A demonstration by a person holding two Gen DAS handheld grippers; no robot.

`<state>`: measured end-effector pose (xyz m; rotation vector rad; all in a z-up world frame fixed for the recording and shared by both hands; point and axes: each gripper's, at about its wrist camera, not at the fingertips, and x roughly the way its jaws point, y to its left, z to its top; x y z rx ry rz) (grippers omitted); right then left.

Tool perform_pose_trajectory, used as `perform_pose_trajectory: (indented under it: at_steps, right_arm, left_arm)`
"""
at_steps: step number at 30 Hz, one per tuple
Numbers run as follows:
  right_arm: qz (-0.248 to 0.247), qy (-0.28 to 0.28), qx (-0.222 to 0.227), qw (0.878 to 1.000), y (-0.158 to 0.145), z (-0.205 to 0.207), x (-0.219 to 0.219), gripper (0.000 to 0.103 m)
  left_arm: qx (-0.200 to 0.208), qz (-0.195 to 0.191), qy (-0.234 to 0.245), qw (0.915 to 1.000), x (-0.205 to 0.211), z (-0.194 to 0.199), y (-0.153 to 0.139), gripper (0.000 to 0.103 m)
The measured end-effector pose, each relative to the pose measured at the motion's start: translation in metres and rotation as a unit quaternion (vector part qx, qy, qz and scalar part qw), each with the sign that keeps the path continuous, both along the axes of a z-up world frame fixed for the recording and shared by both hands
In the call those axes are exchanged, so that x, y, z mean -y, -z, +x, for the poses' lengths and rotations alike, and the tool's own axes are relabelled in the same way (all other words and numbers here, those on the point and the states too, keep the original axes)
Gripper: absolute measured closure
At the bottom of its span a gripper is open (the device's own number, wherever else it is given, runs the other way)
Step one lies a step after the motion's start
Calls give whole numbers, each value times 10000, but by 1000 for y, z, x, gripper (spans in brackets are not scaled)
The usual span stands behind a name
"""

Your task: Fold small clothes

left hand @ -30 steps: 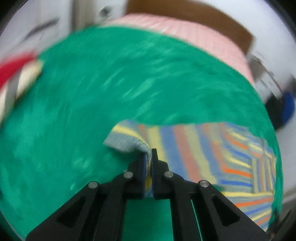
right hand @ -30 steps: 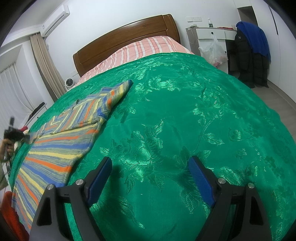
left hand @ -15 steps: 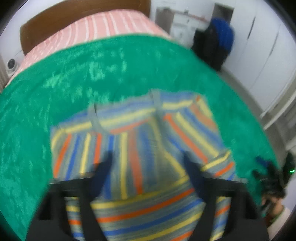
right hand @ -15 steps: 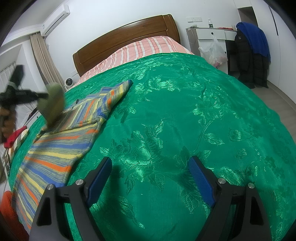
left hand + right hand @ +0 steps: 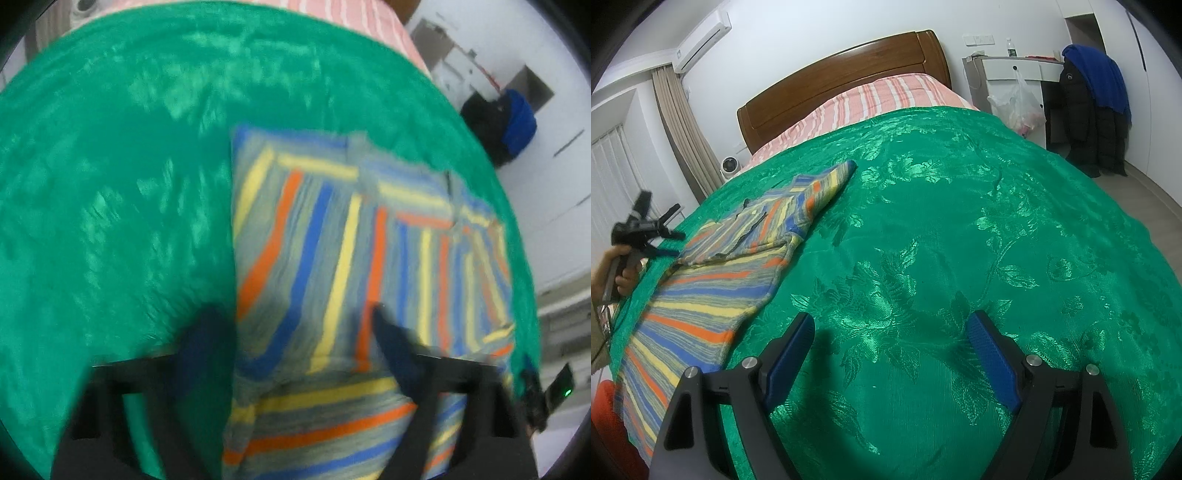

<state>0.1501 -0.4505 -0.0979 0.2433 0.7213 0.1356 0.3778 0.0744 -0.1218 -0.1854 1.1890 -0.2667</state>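
Left fingers (image 5: 207, 339), just closing yet apart, straddle the sweater (image 5: 332, 240), gripping nothing. Right fingers (image 5: 790, 350) gape over bare bedspread (image 5: 942, 221), sweater at their left, coats (image 5: 1093, 110) beyond.

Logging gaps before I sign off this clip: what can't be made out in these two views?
Left wrist view: motion blur smears the striped garment; its seams and fold edges are unreadable.
Right wrist view: the garment's near end runs off the lower-left edge.
Right wrist view: a red thing in that corner is cut off and unidentifiable.
Right wrist view: the bottle on the white desk is too small to read.
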Motion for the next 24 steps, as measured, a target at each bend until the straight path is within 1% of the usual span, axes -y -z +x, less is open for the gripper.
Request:
perform_pose_trajectory:
  at_steps: [1, 2, 3, 5, 6, 7, 9, 11, 12, 13, 14, 15, 16, 17, 18, 19, 20, 21, 22, 24]
  right_arm:
    - [-4, 0, -4, 10000, 0, 0, 0, 19]
    - [-10, 0, -10, 10000, 0, 1, 0, 19]
    - [-16, 1, -16, 10000, 0, 1, 0, 19]
    - [-25, 1, -22, 10000, -1, 1, -1, 19]
    - [-29, 2, -22, 10000, -1, 2, -1, 19]
    - [-27, 1, -17, 10000, -1, 2, -1, 19]
    - [-24, 2, -14, 10000, 0, 2, -1, 19]
    - [-33, 3, -20, 10000, 0, 3, -1, 19]
    - [-34, 3, -21, 10000, 0, 3, -1, 19]
    - [-32, 3, -21, 10000, 0, 3, -1, 19]
    - [-31, 2, -19, 10000, 0, 3, -1, 19]
    - [-31, 2, -18, 10000, 0, 3, -1, 19]
    - [-29, 2, -18, 10000, 0, 3, -1, 19]
    - [-29, 1, -18, 10000, 0, 3, -1, 19]
    - [-28, 1, -20, 10000, 0, 3, -1, 19]
    - [-32, 2, -21, 10000, 0, 3, -1, 19]
    - [-35, 2, -25, 10000, 0, 3, -1, 19]
    - [-42, 3, -30, 10000, 0, 3, -1, 19]
    - [-51, 6, -32, 10000, 0, 3, -2, 19]
    - [-59, 8, -31, 10000, -1, 3, -2, 19]
  left_arm:
    - [32, 106, -67, 9999, -2, -4, 4, 98]
    - [137, -67, -284, 9995, -11, -8, 3, 98]
    - [255, -236, -606, 9976, -24, -13, 0, 98]
    - [438, -209, -892, 9948, -38, -23, -4, 98]
    - [443, -195, -854, 9952, -38, -26, -2, 98]
    - [408, -62, -761, 9962, -34, -28, 1, 97]
    - [513, 352, -624, 9961, -22, -33, 4, 91]
    - [581, 506, -780, 9940, -21, -36, -1, 73]
    - [688, 674, -959, 9907, -20, -41, -7, 47]
    - [857, 826, -1040, 9874, -18, -47, -13, 21]
    - [1055, 957, -1019, 9846, -16, -52, -17, 11]
    - [1161, 1066, -981, 9826, -19, -58, -19, 1]
    - [1201, 1258, -931, 9803, -17, -59, -17, 1]
    - [1061, 1483, -879, 9793, -17, -58, -11, 1]
    - [773, 1691, -838, 9790, -20, -54, 2, 1]
    - [585, 1683, -839, 9804, -26, -55, 9, 1]
    - [645, 1492, -944, 9822, -33, -62, 8, 1]
    - [745, 1509, -1129, 9792, -38, -71, 1, 2]
    - [848, 1559, -1213, 9766, -40, -80, -7, 3]
    - [1137, 1551, -1200, 9740, -41, -101, -26, 2]
